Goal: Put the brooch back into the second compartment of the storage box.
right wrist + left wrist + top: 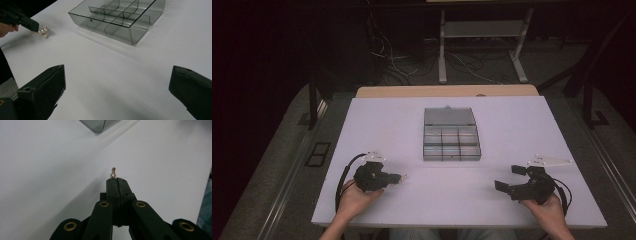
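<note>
I had the high view fixed above the near edge of the table (pixel 377 200), facing forward and down, far enough off to take in the whole top and the floor beyond. The left gripper view sat close behind its shut jaws, low over the surface, catching one corner of the compartment box (pixel 98 125). The right gripper view looked leftward and far across the table, sharing that box (pixel 117 20) with the high view (pixel 451 135).

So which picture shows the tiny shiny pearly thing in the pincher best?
The right gripper view: the small gold-and-pearl trinket hangs sideways from the left gripper, its beads visible. The left gripper view shows just its tip beyond shut jaws; the high view, a speck.
</note>
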Demonstrator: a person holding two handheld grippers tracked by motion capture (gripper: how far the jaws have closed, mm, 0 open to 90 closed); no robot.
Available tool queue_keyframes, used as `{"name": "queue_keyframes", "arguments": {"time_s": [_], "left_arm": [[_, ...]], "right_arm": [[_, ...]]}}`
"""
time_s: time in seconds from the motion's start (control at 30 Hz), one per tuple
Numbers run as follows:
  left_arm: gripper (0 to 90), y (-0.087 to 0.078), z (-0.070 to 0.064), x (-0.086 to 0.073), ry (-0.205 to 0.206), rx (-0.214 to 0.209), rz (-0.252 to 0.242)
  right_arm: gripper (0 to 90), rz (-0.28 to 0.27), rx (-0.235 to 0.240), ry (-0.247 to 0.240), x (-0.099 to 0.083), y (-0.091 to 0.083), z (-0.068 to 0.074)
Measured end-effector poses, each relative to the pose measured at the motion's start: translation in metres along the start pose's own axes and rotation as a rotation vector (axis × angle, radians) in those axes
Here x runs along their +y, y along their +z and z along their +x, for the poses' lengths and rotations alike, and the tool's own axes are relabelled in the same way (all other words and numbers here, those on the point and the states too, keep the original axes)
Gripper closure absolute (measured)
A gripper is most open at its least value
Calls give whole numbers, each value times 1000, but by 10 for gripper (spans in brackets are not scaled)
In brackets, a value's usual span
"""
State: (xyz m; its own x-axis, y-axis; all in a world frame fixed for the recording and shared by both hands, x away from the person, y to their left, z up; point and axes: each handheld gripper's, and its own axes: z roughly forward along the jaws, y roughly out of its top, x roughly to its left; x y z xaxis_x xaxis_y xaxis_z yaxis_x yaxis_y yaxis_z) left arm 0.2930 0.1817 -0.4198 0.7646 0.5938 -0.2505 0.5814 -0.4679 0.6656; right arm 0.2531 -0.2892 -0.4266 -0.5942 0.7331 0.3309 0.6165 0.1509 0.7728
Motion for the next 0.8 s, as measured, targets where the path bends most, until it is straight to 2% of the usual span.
{"name": "queue_keyframes", "arguments": {"time_s": [0.4,0.8], "left_arm": [[893,-14,0,21,12,-14,-68],[893,-17,-1,39,28,-27,-87]], "right_arm": [[6,9,10,-4,0,1,0],[6,12,5,-10,-1,1,-2]]}}
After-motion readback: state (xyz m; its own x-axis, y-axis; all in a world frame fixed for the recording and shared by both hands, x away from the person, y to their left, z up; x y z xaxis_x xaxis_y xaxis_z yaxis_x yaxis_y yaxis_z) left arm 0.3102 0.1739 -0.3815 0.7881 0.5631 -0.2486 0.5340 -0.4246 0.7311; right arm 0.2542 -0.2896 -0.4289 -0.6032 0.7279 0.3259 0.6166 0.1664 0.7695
